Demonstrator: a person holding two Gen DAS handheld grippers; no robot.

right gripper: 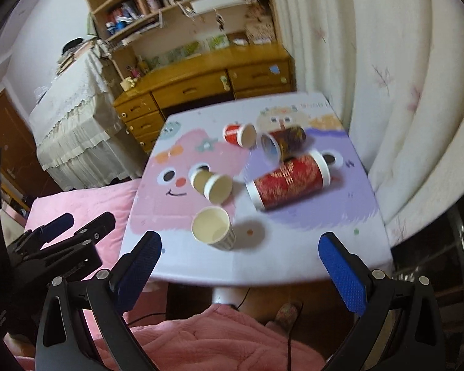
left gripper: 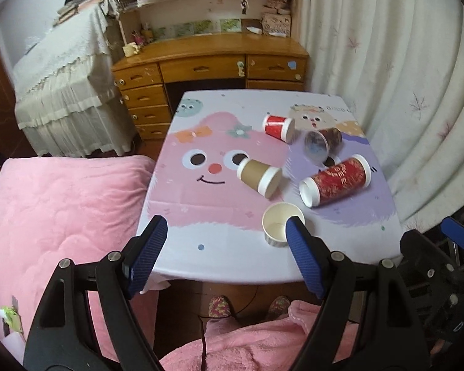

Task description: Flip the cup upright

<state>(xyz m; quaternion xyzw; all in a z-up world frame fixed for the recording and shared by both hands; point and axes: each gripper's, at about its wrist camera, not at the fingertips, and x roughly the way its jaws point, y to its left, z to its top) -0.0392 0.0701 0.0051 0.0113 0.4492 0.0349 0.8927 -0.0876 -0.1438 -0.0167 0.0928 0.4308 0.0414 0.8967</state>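
Left wrist view: white cup stands up. Brown cup, red cups lie down. Both tongs wide open, empty.

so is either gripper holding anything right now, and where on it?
Nothing held. Left gripper and right gripper are both open and empty, short of the table. The upright cup stands free.

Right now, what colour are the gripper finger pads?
Blue pads, textured; clearest in the right wrist view.
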